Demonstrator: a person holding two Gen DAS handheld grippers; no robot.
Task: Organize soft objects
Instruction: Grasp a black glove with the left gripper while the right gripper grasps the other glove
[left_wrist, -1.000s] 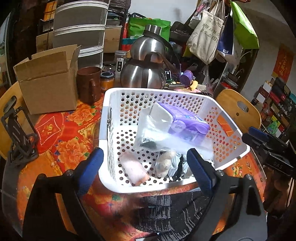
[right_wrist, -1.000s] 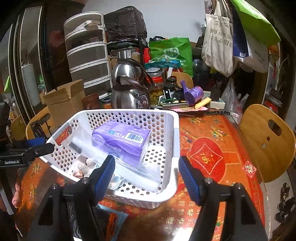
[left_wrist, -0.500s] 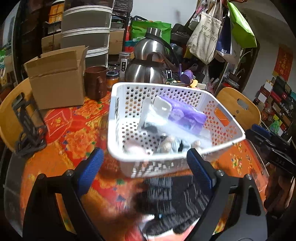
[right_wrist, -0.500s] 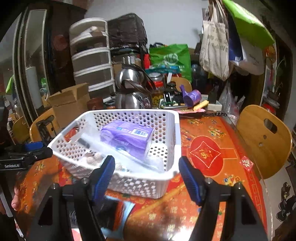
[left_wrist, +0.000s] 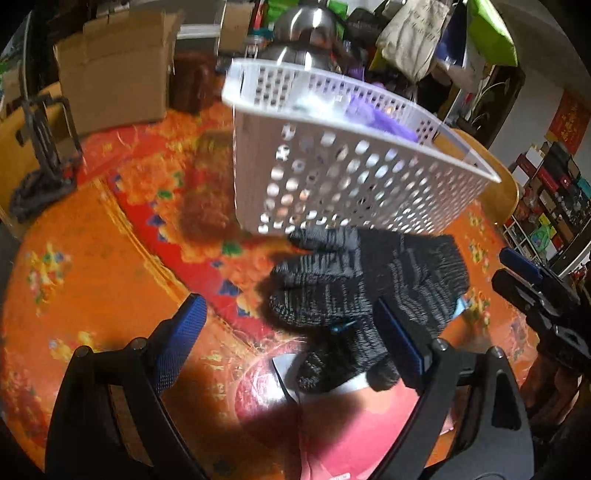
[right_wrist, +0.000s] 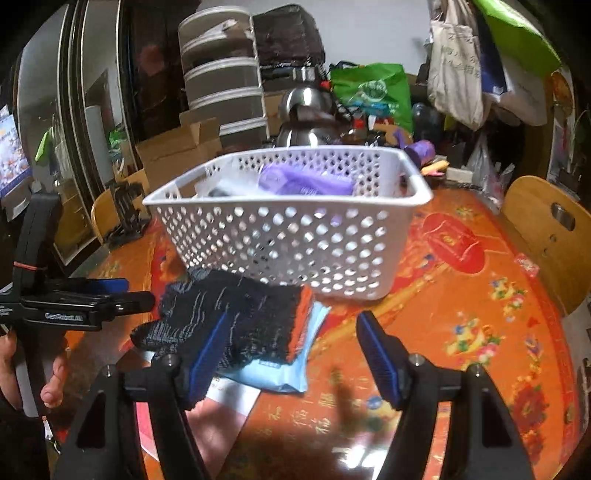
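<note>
Glove: black knitted glove (left_wrist: 365, 280) lies on the surface (left_wrist: 92, 280) just ahead of the left gripper (left_wrist: 291, 339), its cuff end reaching between the blue pads; nothing presses on it.
Under the glove: a light blue packet (right_wrist: 280, 365) and a pink sheet (left_wrist: 351, 424), nearer the gripper than the glove.
Left gripper: jaws spread wide, holding nothing.
Right gripper: right gripper (right_wrist: 295, 354) has jaws partly apart and closing; bare surface lies between them, the glove just beyond its left pad.
Basket: white perforated basket (right_wrist: 295, 236) stands directly beyond the glove, touching or nearly touching its far edge, blocking the way forward for both grippers.
Basket contents: a purple pack (right_wrist: 306, 181) and clear plastic; the rest is blurred.
Far beyond the basket: steel kettles (right_wrist: 306, 118), cardboard box (left_wrist: 114, 74), drawer unit (right_wrist: 221, 85), green bag (right_wrist: 373, 92).
Right of the right gripper: wooden chair (right_wrist: 550, 236).
Person: a hand (right_wrist: 22, 369) grips the left gripper's handle.
</note>
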